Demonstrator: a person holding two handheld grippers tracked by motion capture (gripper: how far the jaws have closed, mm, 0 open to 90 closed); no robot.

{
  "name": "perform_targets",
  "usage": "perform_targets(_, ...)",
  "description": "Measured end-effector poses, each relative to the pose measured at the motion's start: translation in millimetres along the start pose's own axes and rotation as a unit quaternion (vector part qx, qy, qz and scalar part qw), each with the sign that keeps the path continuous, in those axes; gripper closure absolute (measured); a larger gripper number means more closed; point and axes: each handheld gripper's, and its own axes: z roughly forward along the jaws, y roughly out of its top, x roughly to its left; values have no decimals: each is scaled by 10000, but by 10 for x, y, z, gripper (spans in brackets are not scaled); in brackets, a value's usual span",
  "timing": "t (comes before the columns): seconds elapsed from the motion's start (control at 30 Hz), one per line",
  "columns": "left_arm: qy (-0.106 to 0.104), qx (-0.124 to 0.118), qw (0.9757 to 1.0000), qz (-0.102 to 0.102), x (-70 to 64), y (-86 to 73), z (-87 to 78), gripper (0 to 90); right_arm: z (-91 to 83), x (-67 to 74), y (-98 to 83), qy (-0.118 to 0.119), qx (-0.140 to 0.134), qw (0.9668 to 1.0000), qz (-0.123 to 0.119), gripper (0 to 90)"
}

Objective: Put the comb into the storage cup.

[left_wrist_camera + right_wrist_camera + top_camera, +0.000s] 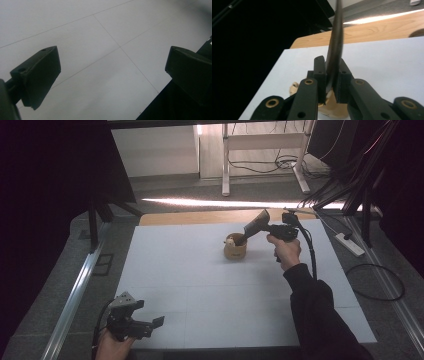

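the right gripper (266, 227) grips a spatula (254, 226) standing in the cup (235, 248), next it should lift it out; the left gripper (150, 324) rests open.

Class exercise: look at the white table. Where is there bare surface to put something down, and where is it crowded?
Bare: the wide stretch of the white table between the wooden cup and the near edge, and the far left corner. Crowded: around the cup, where the right claw grips a dark flat tool leaning into it, and the near left corner, where the open left claw rests.
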Motion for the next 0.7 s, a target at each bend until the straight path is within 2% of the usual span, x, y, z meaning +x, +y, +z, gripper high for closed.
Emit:
perform_targets(0.07, -3, 3, 10000, -4, 1, 0, 0, 9, 4, -20, -10, -70, 6, 10000, 1, 803)
perform_targets(0.27, -11, 12, 10000, -9, 4, 0, -1, 9, 24, -41, -37, -83, 57, 9999, 2, 783)
perform_targets(0.43, -9, 13, 10000, -10, 5, 0, -1, 10, 28, -26, -40, -202, 58, 9997, -134, 743)
perform_targets(0.7, -3, 27, 10000, -15, 5, 2, 3, 12, 8, 12, -30, -260, 42, 9991, -324, 652)
